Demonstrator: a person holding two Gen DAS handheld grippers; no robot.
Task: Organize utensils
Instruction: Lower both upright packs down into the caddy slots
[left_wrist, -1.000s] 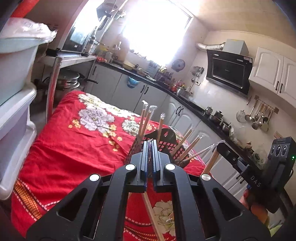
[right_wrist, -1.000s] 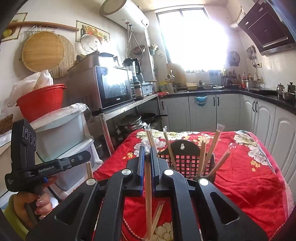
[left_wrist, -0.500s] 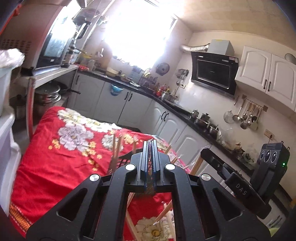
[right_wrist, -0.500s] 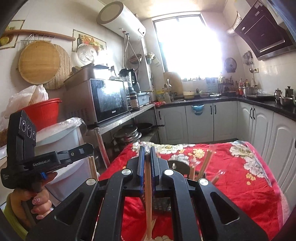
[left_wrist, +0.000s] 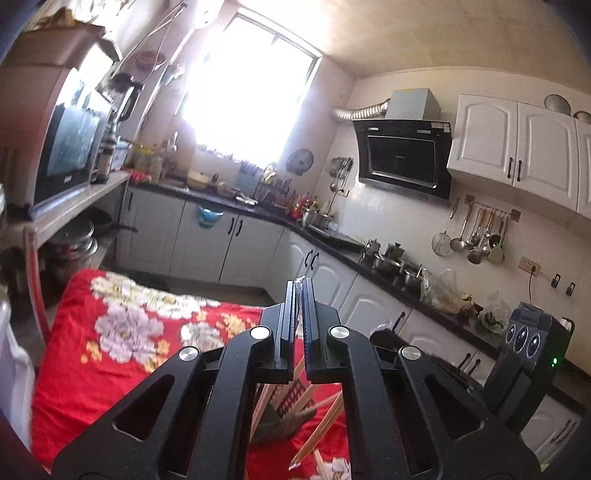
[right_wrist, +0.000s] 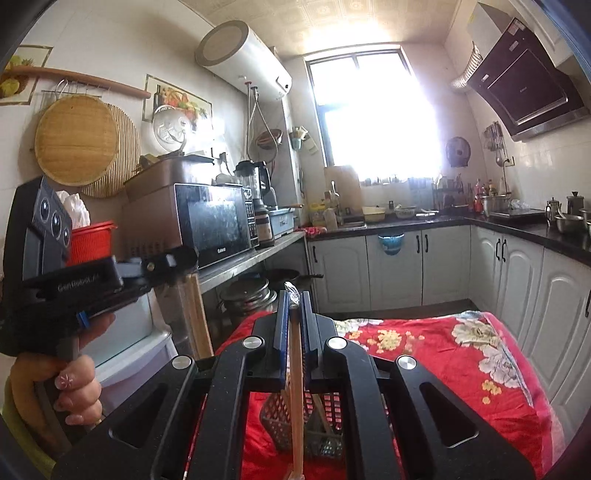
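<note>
Both black two-finger grippers are clamped: my right gripper (right_wrist: 294, 317) pinches a pale wooden chopstick (right_wrist: 296, 391) that hangs down between its pads, and my left gripper (left_wrist: 299, 314) is closed on a thin wrapped tip, probably another chopstick. Below both tools, the dark perforated plastic utensil basket (right_wrist: 317, 424) stands on the red floral tablecloth (right_wrist: 443, 369), already bristling with sticks. I judge I should line each stick upright over the basket mouth, lower until the end passes the rim, then loosen one side at a time.
</note>
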